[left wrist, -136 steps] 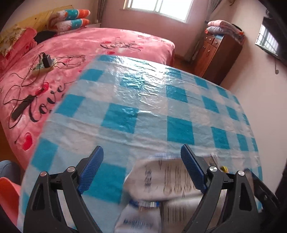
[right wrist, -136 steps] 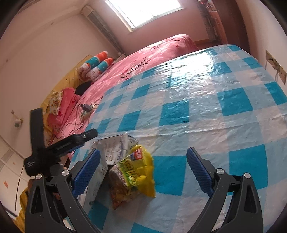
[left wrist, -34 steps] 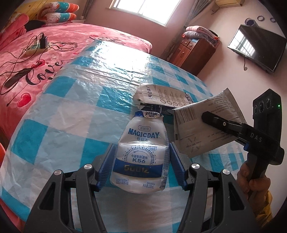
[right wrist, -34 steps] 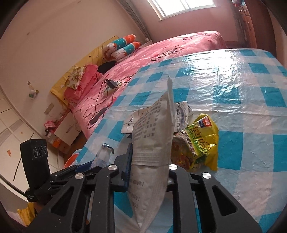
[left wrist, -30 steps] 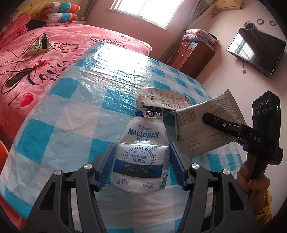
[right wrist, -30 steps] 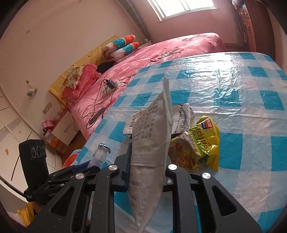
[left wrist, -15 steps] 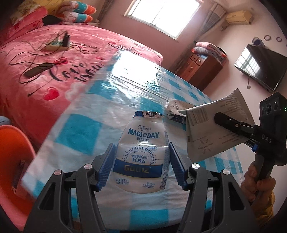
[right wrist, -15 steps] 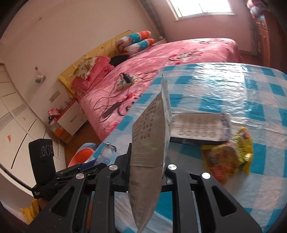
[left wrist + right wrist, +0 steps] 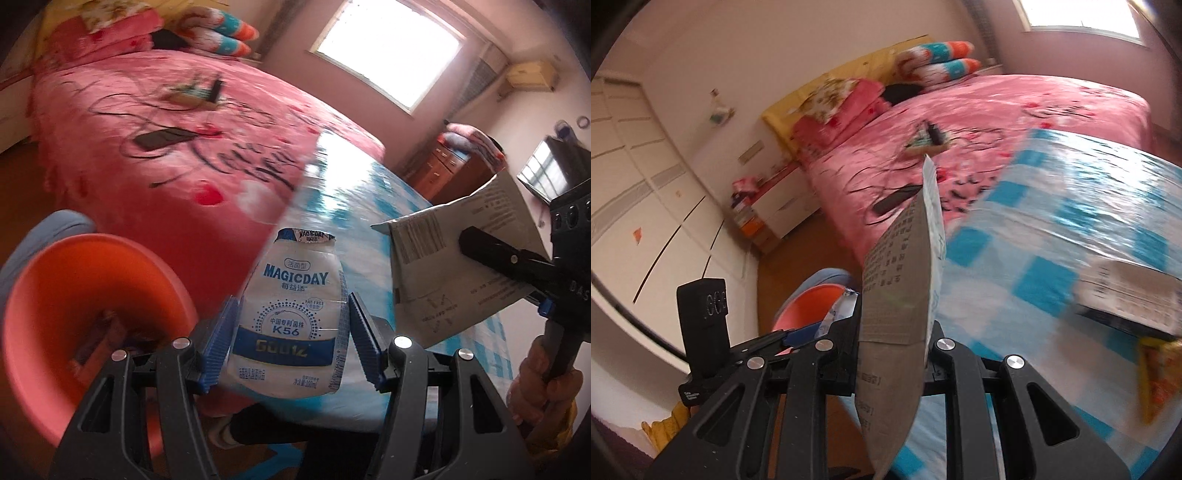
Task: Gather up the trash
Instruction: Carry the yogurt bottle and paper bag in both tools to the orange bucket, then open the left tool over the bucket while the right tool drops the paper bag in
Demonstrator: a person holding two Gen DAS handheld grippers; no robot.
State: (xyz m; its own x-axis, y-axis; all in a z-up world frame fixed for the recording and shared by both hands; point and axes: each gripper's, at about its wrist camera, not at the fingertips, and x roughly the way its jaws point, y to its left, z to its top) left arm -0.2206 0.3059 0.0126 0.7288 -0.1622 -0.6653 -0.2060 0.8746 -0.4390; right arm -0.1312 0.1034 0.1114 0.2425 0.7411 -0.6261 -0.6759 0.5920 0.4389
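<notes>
Both tools loaded, off the worktop's edge.
Pink bed (image 9: 177,155) behind, checked worktop (image 9: 1071,229) beside it, orange bin (image 9: 74,306) low left with blurred, unreadable contents. Left tool (image 9: 290,328) pinching a white Magicday bottle (image 9: 291,314) near the bin. Right tool (image 9: 892,354) pressed together on a flat grey packet (image 9: 901,295), edge-on. Yellow snack bag (image 9: 1160,376) left on the worktop, cut off.

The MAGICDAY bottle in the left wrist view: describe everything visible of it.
The MAGICDAY bottle is a small white plastic drink bottle with a blue band, blue lettering and "K56" printed on it. Its foil seal looks torn at the mouth. It stands upright in the picture, clamped at its sides between the left hand-held gripper's blue ribbed pads, held in the air.
</notes>
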